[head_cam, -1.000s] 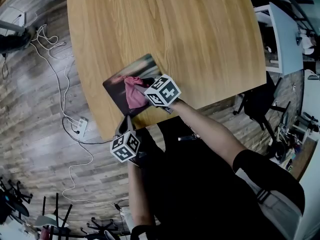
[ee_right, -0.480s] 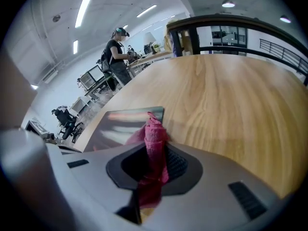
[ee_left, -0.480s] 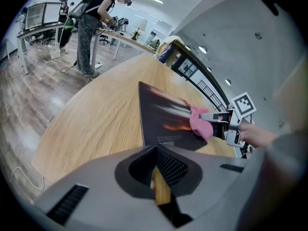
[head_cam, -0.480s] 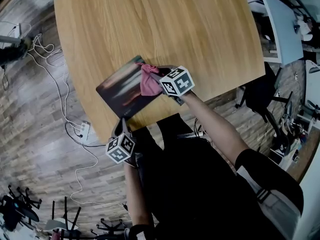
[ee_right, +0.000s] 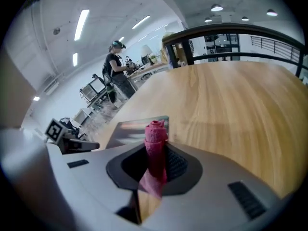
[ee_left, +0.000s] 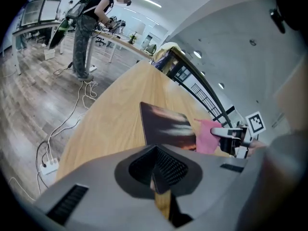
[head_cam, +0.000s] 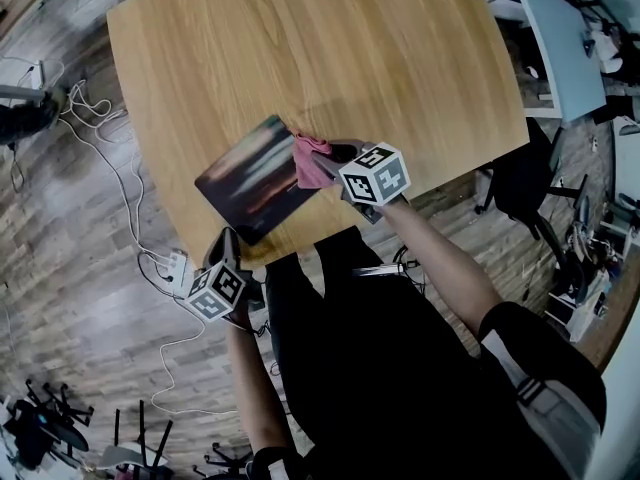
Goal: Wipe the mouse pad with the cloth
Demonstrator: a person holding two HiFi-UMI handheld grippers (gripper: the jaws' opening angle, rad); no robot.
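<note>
A dark mouse pad (head_cam: 255, 178) with a blurred picture lies near the front edge of the wooden table (head_cam: 330, 48). My right gripper (head_cam: 328, 160) is shut on a pink cloth (head_cam: 311, 162), which rests at the pad's right edge. In the right gripper view the rolled cloth (ee_right: 155, 148) stands up between the jaws, with the pad (ee_right: 137, 128) just beyond. My left gripper (head_cam: 228, 240) is shut and empty at the table's front edge, just off the pad's near corner. The left gripper view shows the pad (ee_left: 166, 126) and the cloth (ee_left: 208, 136) ahead.
White cables and a power strip (head_cam: 175, 264) lie on the wooden floor to the left. A black chair (head_cam: 520, 198) and a white desk (head_cam: 562, 53) stand to the right. A person (ee_left: 91, 28) works at a far bench.
My right gripper has dragged the cloth across the pad, from its middle to its right edge. My left gripper has drawn back to the left, away from the pad's near corner.
</note>
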